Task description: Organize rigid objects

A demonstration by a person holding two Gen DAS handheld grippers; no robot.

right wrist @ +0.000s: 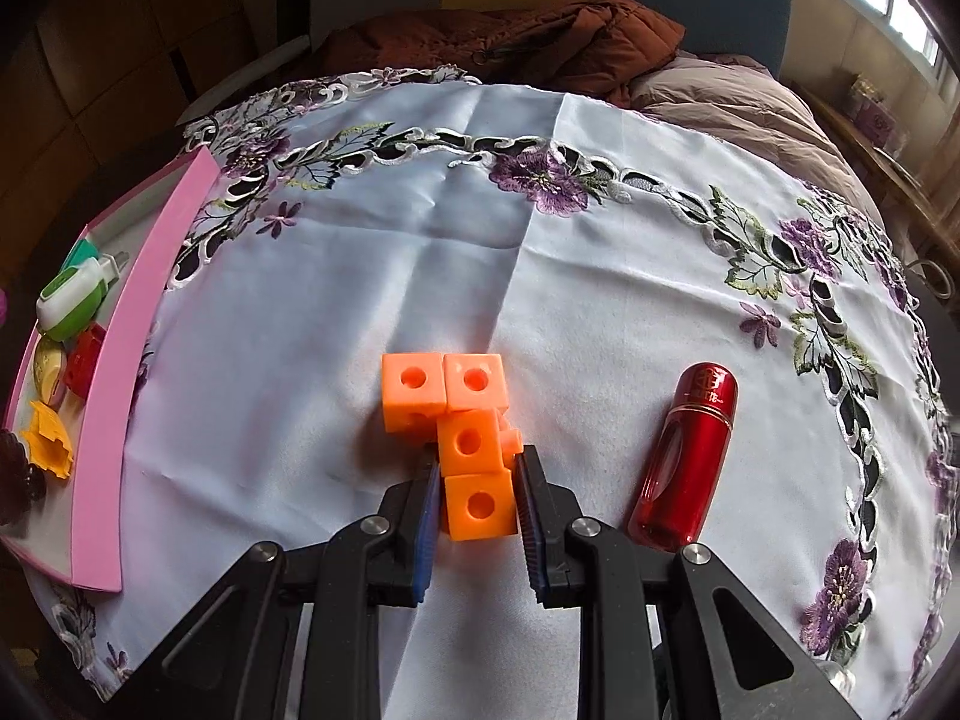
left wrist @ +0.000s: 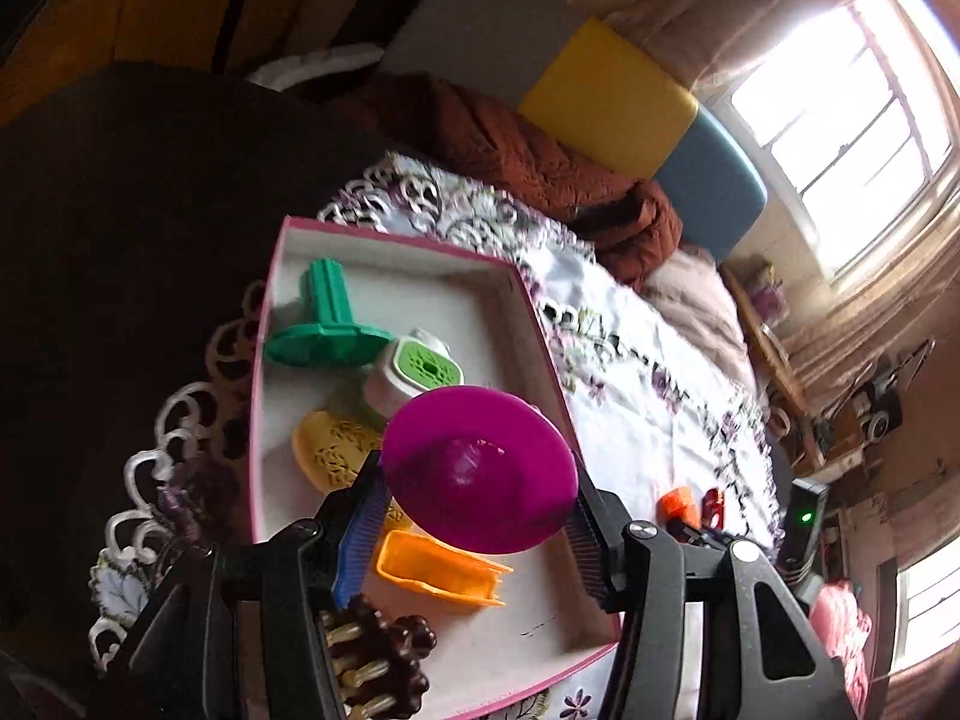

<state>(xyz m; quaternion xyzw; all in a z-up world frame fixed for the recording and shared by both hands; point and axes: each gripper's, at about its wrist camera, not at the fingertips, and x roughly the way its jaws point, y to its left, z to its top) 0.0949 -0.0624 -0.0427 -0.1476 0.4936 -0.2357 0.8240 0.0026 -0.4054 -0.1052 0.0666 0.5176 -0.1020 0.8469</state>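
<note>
My left gripper (left wrist: 477, 480) is shut on a magenta plastic bowl (left wrist: 480, 468) and holds it above the pink-rimmed box (left wrist: 414, 246). In the box lie a green stand (left wrist: 327, 324), a white and green case (left wrist: 414, 369), a yellow perforated piece (left wrist: 333, 450), an orange scoop (left wrist: 438, 573) and a brown knobbed brush (left wrist: 384, 666). My right gripper (right wrist: 477, 480) is shut on a chain of orange linked cubes (right wrist: 471, 438) resting on the white tablecloth. A red bottle (right wrist: 684, 456) lies just right of it.
The pink box (right wrist: 114, 420) stands at the left of the embroidered tablecloth (right wrist: 360, 240) in the right wrist view. A brown jacket (right wrist: 510, 42) and cushions lie beyond the table's far edge. A black device with a green light (left wrist: 804, 516) stands at the right.
</note>
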